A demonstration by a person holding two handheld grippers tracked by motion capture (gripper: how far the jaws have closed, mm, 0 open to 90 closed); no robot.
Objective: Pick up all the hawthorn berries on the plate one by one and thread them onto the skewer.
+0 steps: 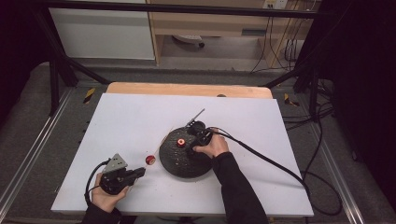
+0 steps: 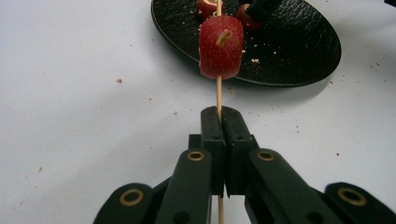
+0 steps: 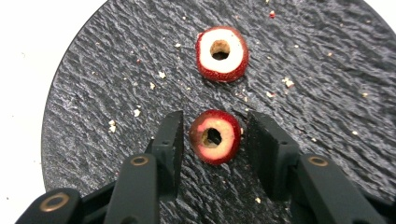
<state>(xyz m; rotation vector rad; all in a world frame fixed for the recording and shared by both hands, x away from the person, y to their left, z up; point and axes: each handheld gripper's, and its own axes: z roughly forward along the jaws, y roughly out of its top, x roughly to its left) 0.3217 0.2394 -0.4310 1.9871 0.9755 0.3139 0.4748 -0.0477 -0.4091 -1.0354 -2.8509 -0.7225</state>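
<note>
Red cored fruit piece (image 3: 215, 136) lies on the black plate (image 3: 93, 93) between my right gripper (image 3: 212, 140), not yet pinched, so I close gently, while my left gripper (image 2: 219, 123) clamps the skewer (image 2: 218, 95) with 1 piece (image 2: 221, 46).

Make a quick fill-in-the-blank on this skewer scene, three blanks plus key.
1. The left tool is shut on a thin wooden ____.
2. One red fruit piece is threaded on it; ____ more pieces lie on the plate.
3. The nearer piece sits between the right tool's jaws, and both loose pieces have a ____ through the middle.

Missing words: skewer; two; hole
</note>
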